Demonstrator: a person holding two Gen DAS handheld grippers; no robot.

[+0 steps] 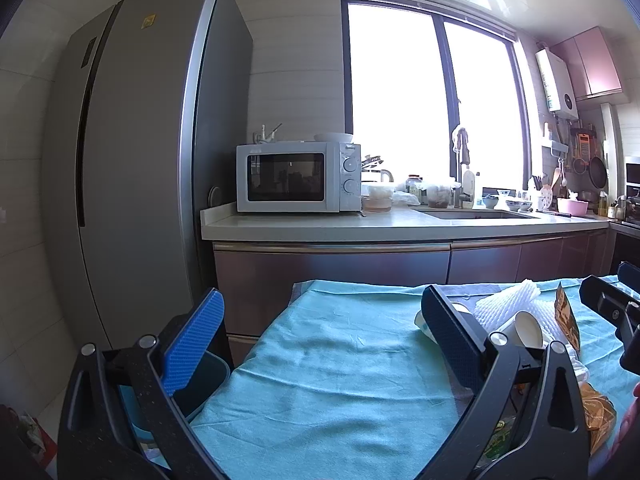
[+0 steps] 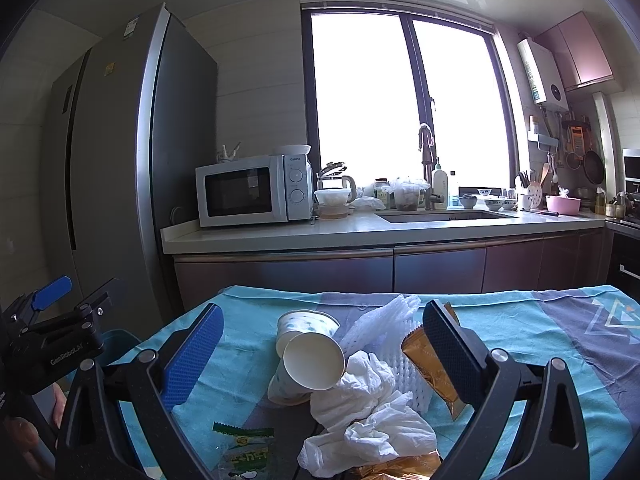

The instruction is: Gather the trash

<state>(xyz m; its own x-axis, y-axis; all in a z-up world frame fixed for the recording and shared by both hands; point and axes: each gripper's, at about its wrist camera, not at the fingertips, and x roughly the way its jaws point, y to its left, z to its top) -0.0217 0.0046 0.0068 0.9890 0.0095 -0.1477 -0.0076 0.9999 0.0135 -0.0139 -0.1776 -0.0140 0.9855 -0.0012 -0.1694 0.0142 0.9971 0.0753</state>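
The trash pile is being approached: paper cups (image 2: 306, 354), crumpled tissue (image 2: 368, 412), foam netting (image 2: 384, 320) and a gold wrapper (image 2: 430, 368) are lying near the middle of the teal cloth (image 2: 540, 344). The right gripper (image 2: 322, 344) is being held wide open and empty around them. The left gripper (image 1: 320, 328), likewise open and empty, is hovering left of the pile. Next, closing on one piece is probably required.

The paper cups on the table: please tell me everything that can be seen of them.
Two paper cups lie on their sides on the turquoise cloth, in the middle of the trash pile. They are white with pale blue-green spots outside and plain white inside. The near cup's open mouth faces the right wrist camera and looks empty; the other lies behind it. Crumpled tissue touches the near cup's right side, and white foam netting lies just behind. Neither gripper touches them.
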